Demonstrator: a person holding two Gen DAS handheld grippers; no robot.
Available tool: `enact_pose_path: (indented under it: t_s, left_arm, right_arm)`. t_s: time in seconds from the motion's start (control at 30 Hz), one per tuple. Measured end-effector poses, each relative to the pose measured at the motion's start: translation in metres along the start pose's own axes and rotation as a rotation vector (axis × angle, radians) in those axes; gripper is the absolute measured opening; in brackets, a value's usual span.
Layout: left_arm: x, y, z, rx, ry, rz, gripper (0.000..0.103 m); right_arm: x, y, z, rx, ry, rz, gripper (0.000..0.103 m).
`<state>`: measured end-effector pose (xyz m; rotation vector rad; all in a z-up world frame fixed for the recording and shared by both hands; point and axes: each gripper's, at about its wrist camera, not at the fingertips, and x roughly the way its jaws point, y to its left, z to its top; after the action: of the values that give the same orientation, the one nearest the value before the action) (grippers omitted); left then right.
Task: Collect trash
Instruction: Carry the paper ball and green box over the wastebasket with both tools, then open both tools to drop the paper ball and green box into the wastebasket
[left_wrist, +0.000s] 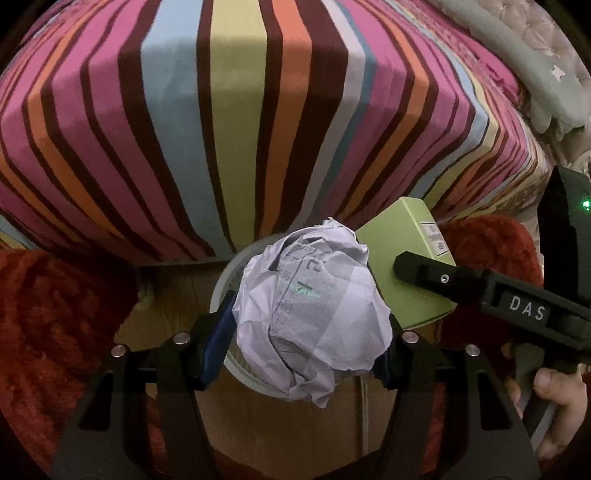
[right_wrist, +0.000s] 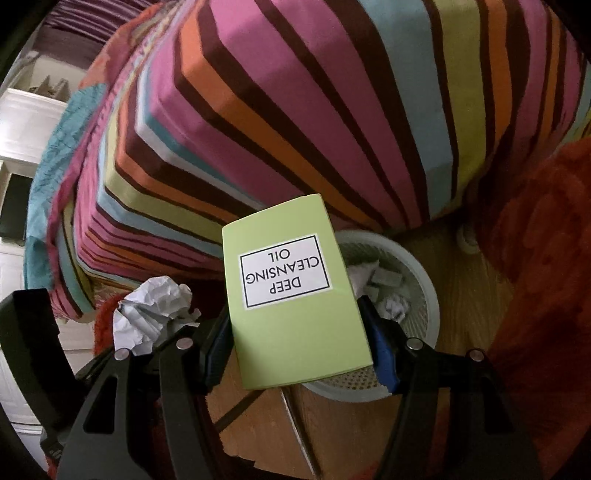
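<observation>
A striped bed (left_wrist: 240, 122) stands over a wooden floor (right_wrist: 476, 280) with a white wastebasket (right_wrist: 424, 280) beside it. The left gripper (left_wrist: 308, 332) pinches a crumpled paper ball (left_wrist: 310, 314) above the basket; the right gripper (right_wrist: 295, 350) clamps a green box (right_wrist: 295, 332) over its rim.
</observation>
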<state>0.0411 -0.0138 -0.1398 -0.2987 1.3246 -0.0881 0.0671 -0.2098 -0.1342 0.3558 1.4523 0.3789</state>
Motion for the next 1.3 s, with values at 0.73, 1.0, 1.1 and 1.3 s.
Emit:
enact_pose_path:
  t_s: [0.73,1.0,1.1,1.3]
  left_arm:
    - [0.076,0.003,0.003,-0.059,0.25,0.018,0.061]
    - [0.097,0.004,0.002,-0.064,0.312,0.024,0.061]
    - [0.106,0.006,0.001,-0.076,0.341,0.036,0.061]
    - [0.126,0.011,-0.001,-0.112,0.395,0.021,0.061]
  right_arm:
    - [0.055,-0.017,0.001,0.134,0.199,-0.043,0.06]
    - [0.077,-0.018,-0.001,0.153,0.251,-0.068,0.06]
    - [0.086,-0.02,0.001,0.171,0.269,-0.077,0.06]
    - [0.101,-0.032,0.002,0.222,0.311,-0.099,0.06]
